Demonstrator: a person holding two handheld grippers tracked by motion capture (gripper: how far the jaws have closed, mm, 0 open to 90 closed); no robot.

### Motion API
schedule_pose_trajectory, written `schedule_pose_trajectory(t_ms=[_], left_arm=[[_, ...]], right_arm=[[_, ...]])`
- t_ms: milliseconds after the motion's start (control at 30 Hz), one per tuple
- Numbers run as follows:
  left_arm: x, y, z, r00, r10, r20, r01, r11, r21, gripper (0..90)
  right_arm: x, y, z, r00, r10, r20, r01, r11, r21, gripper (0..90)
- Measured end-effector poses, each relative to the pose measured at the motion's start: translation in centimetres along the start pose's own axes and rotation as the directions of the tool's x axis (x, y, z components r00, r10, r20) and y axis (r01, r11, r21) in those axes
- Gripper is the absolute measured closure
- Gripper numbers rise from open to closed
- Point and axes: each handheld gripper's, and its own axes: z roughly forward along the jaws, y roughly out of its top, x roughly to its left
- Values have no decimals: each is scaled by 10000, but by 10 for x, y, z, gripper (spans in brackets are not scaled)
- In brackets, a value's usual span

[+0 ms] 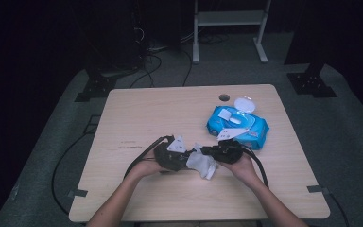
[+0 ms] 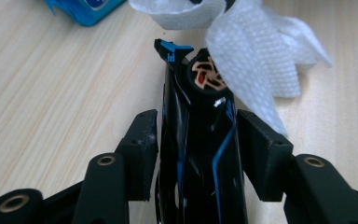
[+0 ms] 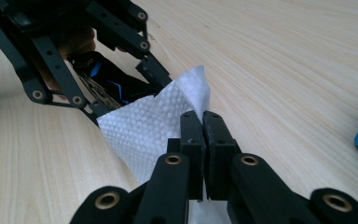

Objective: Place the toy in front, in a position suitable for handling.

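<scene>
Wiping step, as judged. The left claw (image 2: 193,154) holds a glossy black object with blue trim (image 2: 196,140) between its jaws; what the object is cannot be told. The right claw (image 3: 202,122), jaws pressed together, pinches a white, dimple-embossed wet wipe (image 3: 144,123) against that object's tip, low over the pale wood-grain surface (image 1: 137,118). The next move would likely call for rubbing the wipe along the shiny casing. A blue wipes pack (image 1: 238,124), lid flipped open, lies near.
</scene>
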Motion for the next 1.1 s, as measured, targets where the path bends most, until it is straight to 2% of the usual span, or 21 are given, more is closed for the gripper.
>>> schedule_pose_trajectory(t_ms=[100, 200, 267, 400, 533, 633, 700, 800, 900, 933, 1000, 1100], left_arm=[[1, 7, 5, 9997, 59, -251, -43, 9980, 625, 512], [-3, 12, 5, 9978, 591, -293, -563, 9944, 895, 556], [-3, 14, 3, 9972, 724, -193, -710, 9953, 656, 569], [-4, 13, 2, 9972, 715, -234, -705, 9967, 406, 575], [-3, 10, -2, 9992, 287, -274, -296, 9990, -333, 577], [-4, 11, -7, 9991, 177, -377, -211, 9955, -926, 580], [-5, 13, -13, 9985, 111, -530, -186, 9894, -1439, 580], [-5, 13, -22, 9986, -161, -495, 46, 9748, -2231, 581], [-6, 11, -26, 9986, -172, -495, 47, 9702, -2423, 581], [-6, 9, -27, 9985, -304, -444, 177, 9649, -2620, 581], [-7, 7, -28, 9985, -401, -371, 283, 9606, -2763, 581], [-6, 7, -29, 9983, -371, -441, 234, 9604, -2778, 581]], right_arm=[[-1, -1, -1, 10000, 83, -13, -83, 9999, -83, 872], [-2, -2, -1, 9999, 109, -31, -109, 9999, -96, 872], [-3, -3, 0, 9998, 181, -53, -181, 9998, -110, 872], [-5, -4, 0, 9988, 423, -239, -429, 9988, -233, 873], [-4, -6, 0, 9976, 597, -359, -609, 9976, -328, 873], [-1, -2, -4, 9960, 680, -581, -723, 9945, -756, 876], [3, 5, -9, 9976, 433, -543, -484, 9942, -962, 876], [4, 15, -19, 9986, 197, -490, -265, 9895, -1421, 877], [3, 17, -23, 9988, 217, -438, -281, 9880, -1521, 877], [2, 17, -24, 9993, 173, -346, -222, 9888, -1475, 877], [0, 14, -23, 9993, 254, -282, -290, 9904, -1353, 877], [4, 15, -21, 9992, 196, -339, -240, 9908, -1330, 877]])
